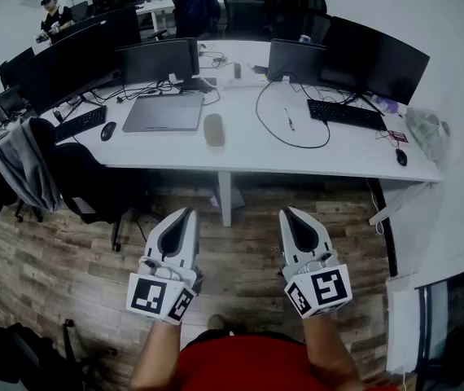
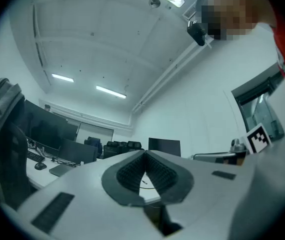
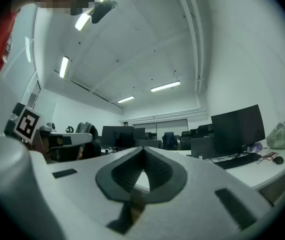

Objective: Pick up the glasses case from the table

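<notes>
Reach is the first worry: the long white desk stands well apart from both grippers, which hang low over the wood-plank floor short of its front edge, so the whole approach is not yet made. A black office chair with a grey jacket draped over its back stands at the left part of the front edge, and a wide swing from that side could likely catch on it. The flat grey closed laptop lies on the tabletop just left of the target, so a jaw coming down on that side may strike its edge or wedge against it. The white left gripper and the white right gripper both have their dark ribbed tips pressed together with nothing between them. If either arrives like that, it would probably shove the target across the tabletop instead of straddling it. The grey, oblong, rounded glasses case lies near the middle of the tabletop's front edge, end-on to the person. Its smooth curved shell looks likely to squirt out of a grip set near an end. A thin black cable loops on the tabletop near its right side, where a careless right-hand reach might snag it.
</notes>
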The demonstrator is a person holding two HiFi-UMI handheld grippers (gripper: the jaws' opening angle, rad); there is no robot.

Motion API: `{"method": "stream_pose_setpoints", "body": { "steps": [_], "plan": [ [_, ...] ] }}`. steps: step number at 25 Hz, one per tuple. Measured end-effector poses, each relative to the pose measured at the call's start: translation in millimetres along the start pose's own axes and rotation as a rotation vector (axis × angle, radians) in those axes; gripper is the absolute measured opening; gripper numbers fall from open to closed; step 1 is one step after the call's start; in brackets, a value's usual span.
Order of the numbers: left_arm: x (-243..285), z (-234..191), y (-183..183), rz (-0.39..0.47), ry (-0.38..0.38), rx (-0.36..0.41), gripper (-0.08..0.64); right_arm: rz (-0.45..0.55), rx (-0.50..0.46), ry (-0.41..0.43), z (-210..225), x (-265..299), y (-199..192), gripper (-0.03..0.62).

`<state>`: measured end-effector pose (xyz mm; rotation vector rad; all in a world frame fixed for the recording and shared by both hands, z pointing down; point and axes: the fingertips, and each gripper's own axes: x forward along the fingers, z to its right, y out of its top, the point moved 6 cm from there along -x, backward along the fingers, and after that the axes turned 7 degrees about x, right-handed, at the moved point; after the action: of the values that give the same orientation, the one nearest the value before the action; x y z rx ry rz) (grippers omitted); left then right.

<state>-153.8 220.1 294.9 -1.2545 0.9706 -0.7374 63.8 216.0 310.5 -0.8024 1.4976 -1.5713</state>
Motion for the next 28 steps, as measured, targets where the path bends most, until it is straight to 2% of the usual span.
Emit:
{"method": "stream_pose_setpoints", "body": {
  "steps": [12,28],
  "plan": [
    [-4,-17,-2,-0.003,-0.001,-0.002,0.011,-0.002,0.046,0.017,-13,15,-8,0.005],
    [16,-82,-22,0.014,-0.065,-0.027,0.012,-0.005,-0.034,-0.058,-34,67,-21,0.005]
  ]
}}
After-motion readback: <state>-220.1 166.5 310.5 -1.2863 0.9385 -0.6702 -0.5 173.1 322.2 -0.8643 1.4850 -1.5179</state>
